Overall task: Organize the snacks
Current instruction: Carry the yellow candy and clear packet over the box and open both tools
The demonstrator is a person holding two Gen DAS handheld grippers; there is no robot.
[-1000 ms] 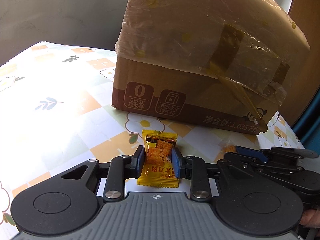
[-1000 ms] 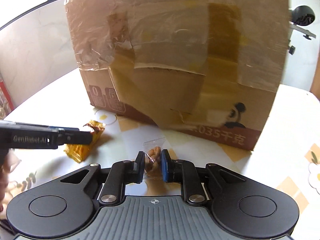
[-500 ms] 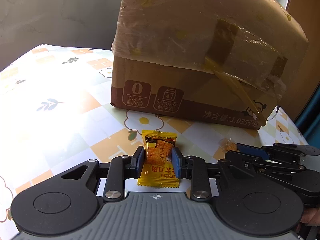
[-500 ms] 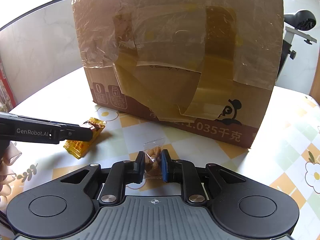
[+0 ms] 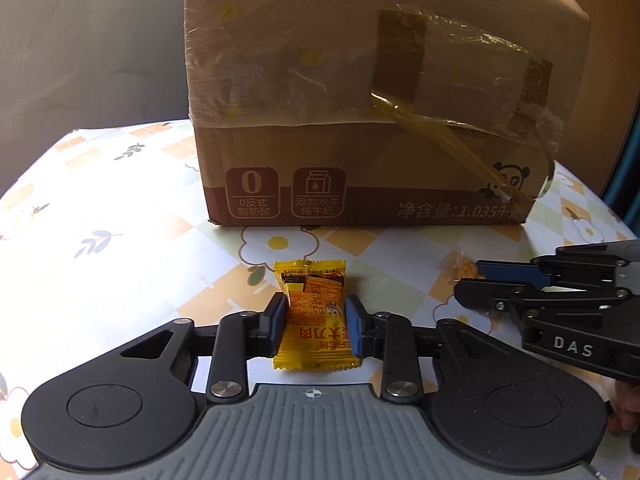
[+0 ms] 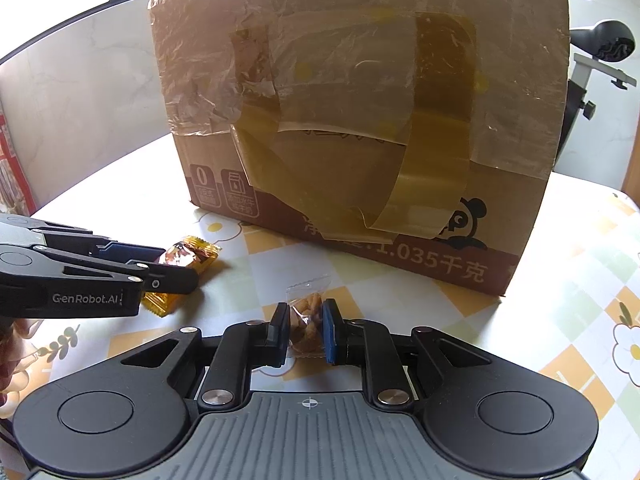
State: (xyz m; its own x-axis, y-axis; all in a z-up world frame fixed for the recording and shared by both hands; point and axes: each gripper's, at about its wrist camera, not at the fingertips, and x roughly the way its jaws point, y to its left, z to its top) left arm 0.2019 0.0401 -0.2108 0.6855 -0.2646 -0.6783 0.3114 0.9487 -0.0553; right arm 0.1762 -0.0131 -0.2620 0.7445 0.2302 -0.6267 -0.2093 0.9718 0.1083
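My left gripper [image 5: 315,322] is shut on a yellow cracker packet [image 5: 313,304], held just above the flowered tablecloth; the packet also shows in the right wrist view [image 6: 188,258]. My right gripper [image 6: 306,330] is shut on a small clear bag of nuts [image 6: 307,316]; that bag shows in the left wrist view [image 5: 460,269] at the right gripper's tips. A tall taped cardboard box [image 5: 372,120] stands right in front of both grippers, and fills the right wrist view [image 6: 360,120].
The tablecloth [image 5: 120,220] has flowers and orange squares. A grey wall stands behind on the left. The table's edge runs at the right [image 6: 600,192], with a chair [image 6: 600,60] beyond it.
Both grippers have drawn back from the box and risen a little, each keeping its snack. The box looks smaller and more upright in both views.
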